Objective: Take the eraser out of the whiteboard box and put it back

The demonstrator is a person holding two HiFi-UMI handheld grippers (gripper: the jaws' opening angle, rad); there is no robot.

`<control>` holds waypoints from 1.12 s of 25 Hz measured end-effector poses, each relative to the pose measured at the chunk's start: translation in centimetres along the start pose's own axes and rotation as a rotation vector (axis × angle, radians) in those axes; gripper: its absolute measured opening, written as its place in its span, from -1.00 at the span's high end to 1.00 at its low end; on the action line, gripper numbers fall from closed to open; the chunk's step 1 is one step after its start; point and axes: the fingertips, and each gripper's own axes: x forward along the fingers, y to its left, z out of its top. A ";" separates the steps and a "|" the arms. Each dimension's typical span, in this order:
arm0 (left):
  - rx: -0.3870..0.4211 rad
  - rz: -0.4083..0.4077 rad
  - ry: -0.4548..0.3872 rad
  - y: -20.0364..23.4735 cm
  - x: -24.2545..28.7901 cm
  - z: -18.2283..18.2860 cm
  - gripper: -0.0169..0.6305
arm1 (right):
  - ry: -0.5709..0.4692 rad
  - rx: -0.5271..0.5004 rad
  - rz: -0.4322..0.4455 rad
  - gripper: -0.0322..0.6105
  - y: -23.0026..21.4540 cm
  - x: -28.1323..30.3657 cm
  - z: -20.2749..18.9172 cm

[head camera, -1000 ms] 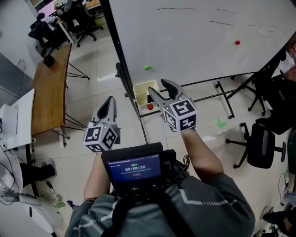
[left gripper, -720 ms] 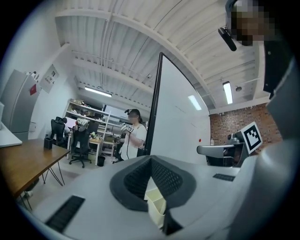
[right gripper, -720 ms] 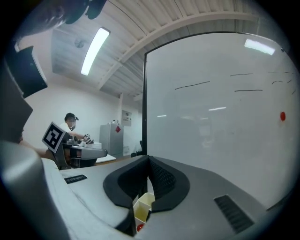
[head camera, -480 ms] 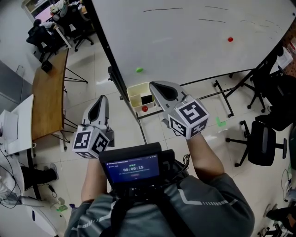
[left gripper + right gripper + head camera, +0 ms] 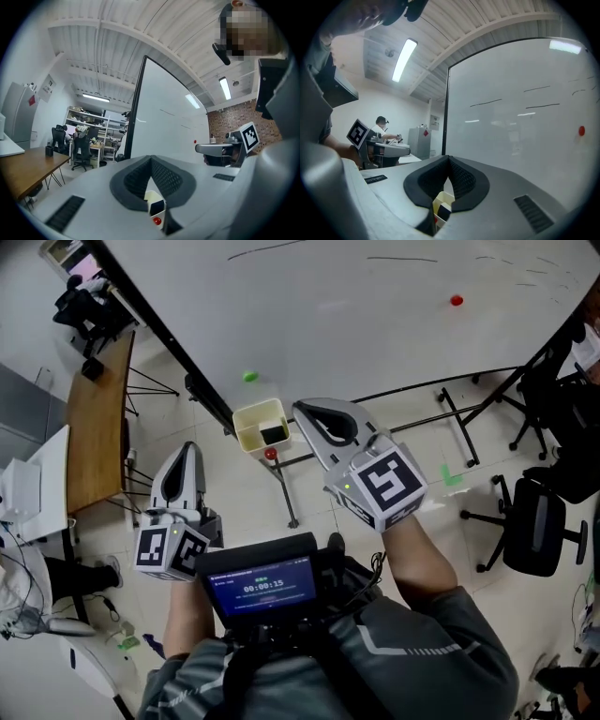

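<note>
— Claws?
— Left gripper [image 5: 187,452] clenched, empty. Right gripper [image 5: 304,413] likewise clenched on nothing.
— Eraser?
— Black eraser [image 5: 274,435] sits inside whiteboard box [image 5: 244,427], below whiteboard [image 5: 356,329].

Wooden table [image 5: 94,437] at 9 o'clock. Black office chair [image 5: 530,526] at 3 o'clock; red magnet [image 5: 457,300] at 1 o'clock.

Left gripper [image 5: 187,451] points level, jaws together, empty; right gripper [image 5: 302,411] reaches further forward, jaws likewise closed. The right forearm [image 5: 417,563] stretches out behind it.
</note>
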 end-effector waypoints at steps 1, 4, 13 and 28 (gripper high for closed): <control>0.002 0.011 -0.004 -0.5 -0.1 -0.1 0.85 | -0.003 -0.015 0.015 0.82 0.0 -0.2 0.2; -0.001 0.049 -0.012 -1.7 -0.6 -0.7 0.85 | -0.035 -0.010 0.081 0.82 0.2 -0.9 0.6; -0.030 0.076 -0.037 -5.2 -8.5 -0.5 0.85 | -0.046 -0.003 0.092 0.82 3.8 -6.6 2.5; -0.033 -0.112 -0.086 -15.5 -20.0 1.0 0.85 | -0.010 0.010 -0.068 0.82 12.1 -21.5 3.9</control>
